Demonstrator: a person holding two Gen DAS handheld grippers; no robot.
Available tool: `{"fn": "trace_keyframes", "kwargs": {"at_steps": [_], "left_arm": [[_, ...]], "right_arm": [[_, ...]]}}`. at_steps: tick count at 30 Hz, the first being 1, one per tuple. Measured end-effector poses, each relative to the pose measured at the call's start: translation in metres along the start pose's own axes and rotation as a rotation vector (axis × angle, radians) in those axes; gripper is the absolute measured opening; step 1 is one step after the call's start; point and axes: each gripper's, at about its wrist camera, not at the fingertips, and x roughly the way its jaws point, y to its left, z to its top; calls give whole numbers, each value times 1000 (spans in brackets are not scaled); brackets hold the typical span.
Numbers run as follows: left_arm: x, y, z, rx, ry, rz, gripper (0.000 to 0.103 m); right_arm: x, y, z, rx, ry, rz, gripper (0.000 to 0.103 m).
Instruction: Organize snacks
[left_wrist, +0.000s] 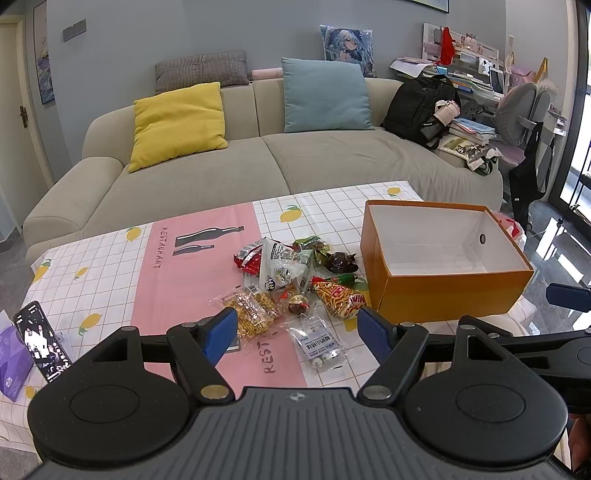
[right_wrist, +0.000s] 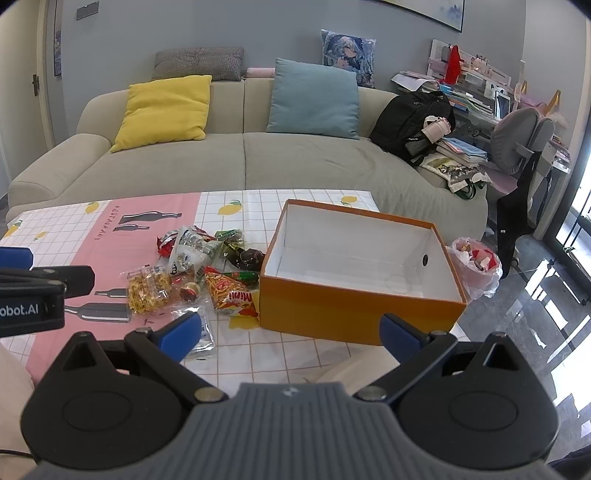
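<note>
Snacks (left_wrist: 295, 284), a loose heap of small packets, lying mid-table on a checked cloth (left_wrist: 110, 266) with lemon prints and a pink panel. Just to the right of the heap, an open orange box (left_wrist: 443, 291), white inside, nothing in it yet. Nearest the box, an orange packet of crisp sticks (left_wrist: 338, 297); nearer the camera, a clear packet of yellow crackers (left_wrist: 251, 312) and a clear packet of white sweets (left_wrist: 319, 345); farther back, a white bag (left_wrist: 282, 267) over a red packet (left_wrist: 249, 258).

Left gripper (left_wrist: 297, 332) hovering above the near edge of the heap, fingers apart, holding nothing. Right gripper (right_wrist: 291, 334) also spread and empty, poised over the near wall of the box.

Likely trouble from here, as judgement only: packets overlapping, so closing on one could drag or lift a neighbour too. Slick, flat wrappers, hard to pinch off the cloth; a low grab could bunch the cloth and shift everything. Crisp sticks and crackers liable to crush under a hard squeeze. Light box, easily nudged towards the table edge. Grippers close together, at risk of bumping. Phone (left_wrist: 40, 338) at far left, clear of the work.
</note>
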Motion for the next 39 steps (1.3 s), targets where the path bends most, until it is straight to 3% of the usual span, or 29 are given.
{"fn": "trace_keyframes", "kwargs": {"at_steps": [31, 35, 39], "left_arm": [[1, 0, -1, 2, 4, -3, 87], [6, 6, 2, 10, 19, -29, 87], [23, 18, 7, 19, 82, -79, 87]], "right_arm": [[3, -1, -3, 9, 14, 1, 100], [12, -9, -4, 42, 15, 62, 100], [29, -17, -8, 37, -6, 131, 100]]}}
